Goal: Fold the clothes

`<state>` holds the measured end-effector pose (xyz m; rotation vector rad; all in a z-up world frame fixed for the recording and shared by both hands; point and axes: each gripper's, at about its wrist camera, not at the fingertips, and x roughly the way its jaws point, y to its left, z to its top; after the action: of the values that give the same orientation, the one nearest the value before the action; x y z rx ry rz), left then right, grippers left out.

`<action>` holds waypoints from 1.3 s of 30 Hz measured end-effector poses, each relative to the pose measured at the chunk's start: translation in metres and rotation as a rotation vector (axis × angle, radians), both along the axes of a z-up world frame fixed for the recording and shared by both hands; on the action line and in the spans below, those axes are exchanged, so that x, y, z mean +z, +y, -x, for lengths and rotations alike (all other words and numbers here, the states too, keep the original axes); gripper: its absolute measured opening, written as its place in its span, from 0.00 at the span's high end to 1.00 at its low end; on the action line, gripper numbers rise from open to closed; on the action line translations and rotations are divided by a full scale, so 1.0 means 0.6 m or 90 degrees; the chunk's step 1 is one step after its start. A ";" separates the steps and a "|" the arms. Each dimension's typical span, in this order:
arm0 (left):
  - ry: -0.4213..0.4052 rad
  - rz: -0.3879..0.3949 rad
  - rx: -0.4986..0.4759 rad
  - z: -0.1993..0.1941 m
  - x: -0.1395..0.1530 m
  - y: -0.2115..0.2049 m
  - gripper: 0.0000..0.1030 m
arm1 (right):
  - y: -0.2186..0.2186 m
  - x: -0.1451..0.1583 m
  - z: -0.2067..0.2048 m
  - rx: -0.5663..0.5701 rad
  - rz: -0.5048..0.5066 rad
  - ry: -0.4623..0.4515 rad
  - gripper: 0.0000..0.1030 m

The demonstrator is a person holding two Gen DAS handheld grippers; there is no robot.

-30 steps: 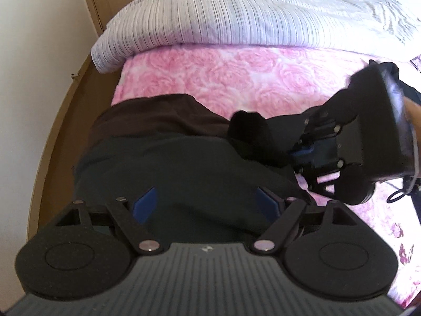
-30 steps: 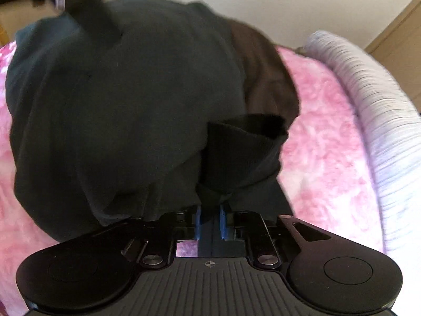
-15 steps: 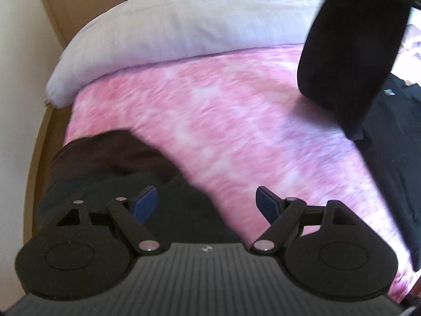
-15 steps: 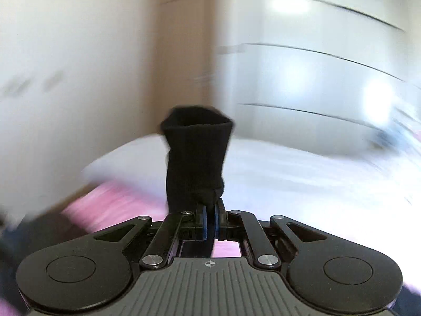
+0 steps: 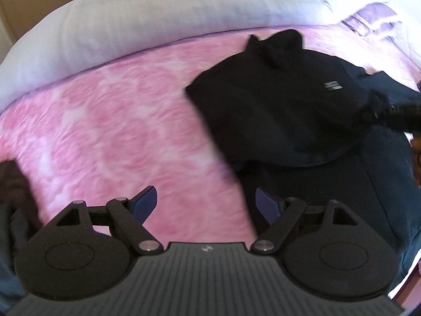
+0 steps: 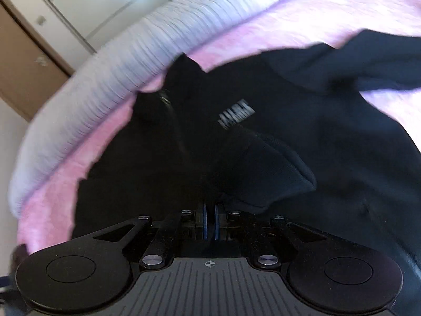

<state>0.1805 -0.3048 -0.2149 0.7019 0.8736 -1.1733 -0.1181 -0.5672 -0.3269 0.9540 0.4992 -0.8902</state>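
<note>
A black garment (image 5: 284, 100) with a small grey logo lies on the pink floral bed cover, on top of a dark navy garment (image 5: 373, 184). It also fills the right wrist view (image 6: 263, 137). My right gripper (image 6: 209, 222) is shut on a ribbed cuff of the black garment (image 6: 273, 168), low over the cloth, and shows at the right edge of the left wrist view (image 5: 397, 115). My left gripper (image 5: 205, 205) is open and empty above the pink cover, left of the garments.
The pink floral bed cover (image 5: 110, 121) spreads to the left. A striped white duvet (image 5: 158, 18) is bunched along the far side. A dark brown and grey clothes pile (image 5: 13, 197) sits at the left edge. Wooden closet doors (image 6: 23, 73) stand behind.
My right gripper has carried the black garment from the left pile, up through the air, and down onto the navy garment at the right. My left gripper has swung right, still open.
</note>
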 end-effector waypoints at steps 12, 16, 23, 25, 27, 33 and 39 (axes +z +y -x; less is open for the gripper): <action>-0.056 -0.066 -0.126 0.063 -0.070 -0.103 0.23 | -0.062 -0.049 0.082 -0.048 -0.007 0.035 0.96; -0.071 -0.079 -0.166 0.077 -0.089 -0.115 0.23 | -0.075 -0.045 0.081 -0.038 0.003 0.018 0.96; -0.066 -0.090 -0.172 0.083 -0.104 -0.135 0.23 | -0.070 -0.087 0.119 -0.053 -0.104 0.057 0.87; -0.065 -0.087 -0.170 0.087 -0.098 -0.133 0.23 | -0.059 -0.083 0.139 -0.078 -0.118 0.052 0.83; -0.063 -0.087 -0.164 0.093 -0.091 -0.129 0.23 | -0.050 -0.074 0.147 -0.095 -0.118 0.055 0.76; -0.058 -0.087 -0.138 0.119 -0.066 -0.118 0.23 | -0.022 -0.008 0.161 -0.137 -0.043 0.091 0.68; -0.057 -0.073 -0.141 0.147 -0.049 -0.115 0.23 | -0.052 0.011 0.105 0.015 0.083 0.095 0.68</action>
<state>0.0922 -0.3735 -0.2442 0.9556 0.8077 -1.2842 -0.1810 -0.5985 -0.3202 0.7660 0.5714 -0.9643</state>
